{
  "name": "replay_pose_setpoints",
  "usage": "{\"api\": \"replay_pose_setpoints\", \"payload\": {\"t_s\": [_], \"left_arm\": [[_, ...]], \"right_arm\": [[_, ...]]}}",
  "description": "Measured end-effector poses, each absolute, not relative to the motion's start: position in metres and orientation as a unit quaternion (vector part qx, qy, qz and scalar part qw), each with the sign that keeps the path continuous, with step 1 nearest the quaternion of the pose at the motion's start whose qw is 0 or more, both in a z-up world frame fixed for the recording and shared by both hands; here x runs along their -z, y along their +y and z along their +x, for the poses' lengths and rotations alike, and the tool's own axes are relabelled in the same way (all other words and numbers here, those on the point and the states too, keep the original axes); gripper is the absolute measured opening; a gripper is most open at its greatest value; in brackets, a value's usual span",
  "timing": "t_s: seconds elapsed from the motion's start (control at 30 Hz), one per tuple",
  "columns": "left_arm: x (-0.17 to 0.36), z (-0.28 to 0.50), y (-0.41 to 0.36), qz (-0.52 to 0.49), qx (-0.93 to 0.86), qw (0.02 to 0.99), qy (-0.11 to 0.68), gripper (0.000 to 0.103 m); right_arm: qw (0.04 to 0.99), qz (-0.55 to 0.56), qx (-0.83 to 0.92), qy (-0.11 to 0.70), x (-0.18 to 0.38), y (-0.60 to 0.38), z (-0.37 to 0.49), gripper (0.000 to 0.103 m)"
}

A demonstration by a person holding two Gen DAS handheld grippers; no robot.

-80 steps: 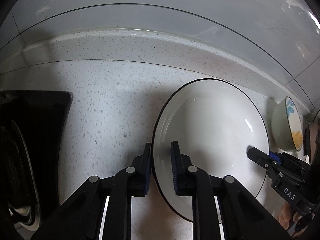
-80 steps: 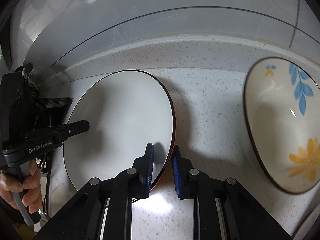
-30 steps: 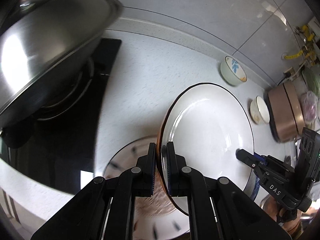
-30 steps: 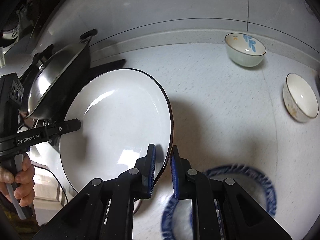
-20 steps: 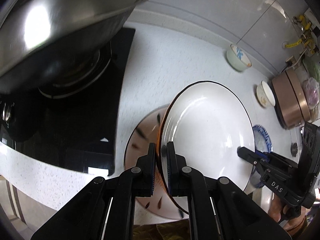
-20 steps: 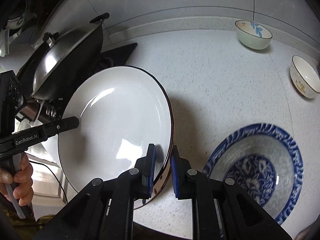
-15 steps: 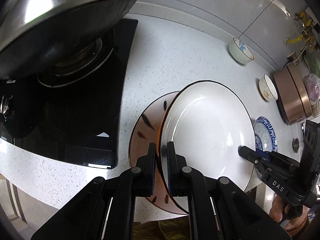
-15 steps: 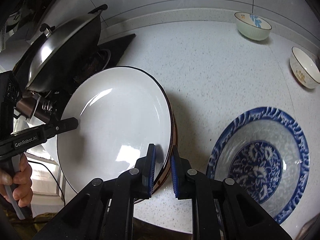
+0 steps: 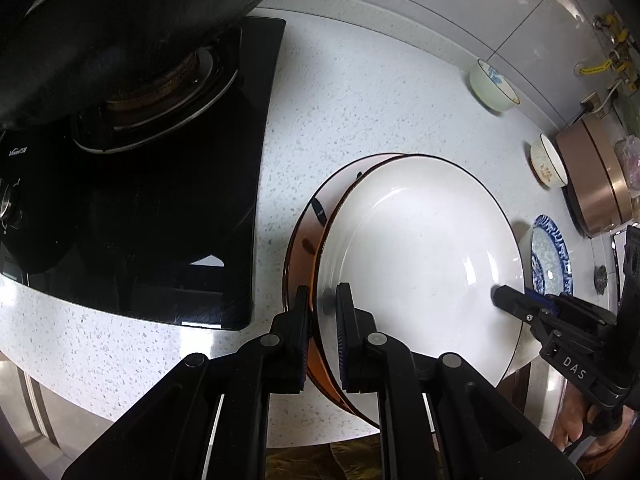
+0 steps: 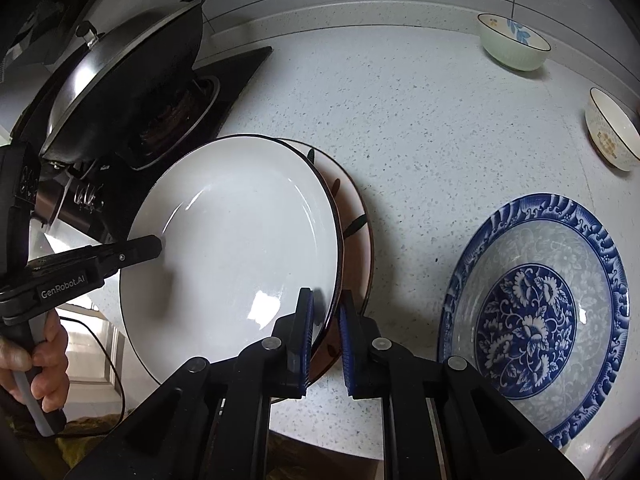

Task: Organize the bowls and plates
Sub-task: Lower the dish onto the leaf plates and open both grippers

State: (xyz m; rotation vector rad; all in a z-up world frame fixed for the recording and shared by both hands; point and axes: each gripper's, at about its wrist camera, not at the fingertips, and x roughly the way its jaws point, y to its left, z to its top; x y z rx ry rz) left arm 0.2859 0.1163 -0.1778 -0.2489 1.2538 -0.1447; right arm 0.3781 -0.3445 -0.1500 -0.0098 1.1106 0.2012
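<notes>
Together we are holding a white plate over a brown-rimmed plate on the speckled countertop [image 10: 420,128].

Largest first: we are looking at the black gas stove [image 9: 168,208] with its lidded wok [image 10: 124,80], then the white plate [image 10: 240,240], which our left gripper [image 9: 322,312] and right gripper [image 10: 325,320] are each clamping by opposite rims, just above the brown-rimmed plate [image 10: 356,240]; whether the two touch we cannot tell. Beside them is lying a blue patterned dish [image 10: 532,316], with two small bowls [image 10: 514,42] standing farther back.
</notes>
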Motion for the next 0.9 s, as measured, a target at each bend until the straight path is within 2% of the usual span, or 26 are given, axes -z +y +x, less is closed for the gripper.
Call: {"api": "replay_pose_setpoints", "payload": {"t_s": [0.43,0.9], "left_arm": [[0.183,0.292,0.115,-0.111,0.08,0.794,0.593,0.009],[0.181,0.292,0.105,-0.061,0.084,0.798,0.593,0.01]], "right_arm": [[0.842,-0.005,-0.091,0.532,0.149,-0.347,0.39,0.011],[0.838,-0.034,-0.07,0.541,0.143,-0.342,0.393,0.01]]}}
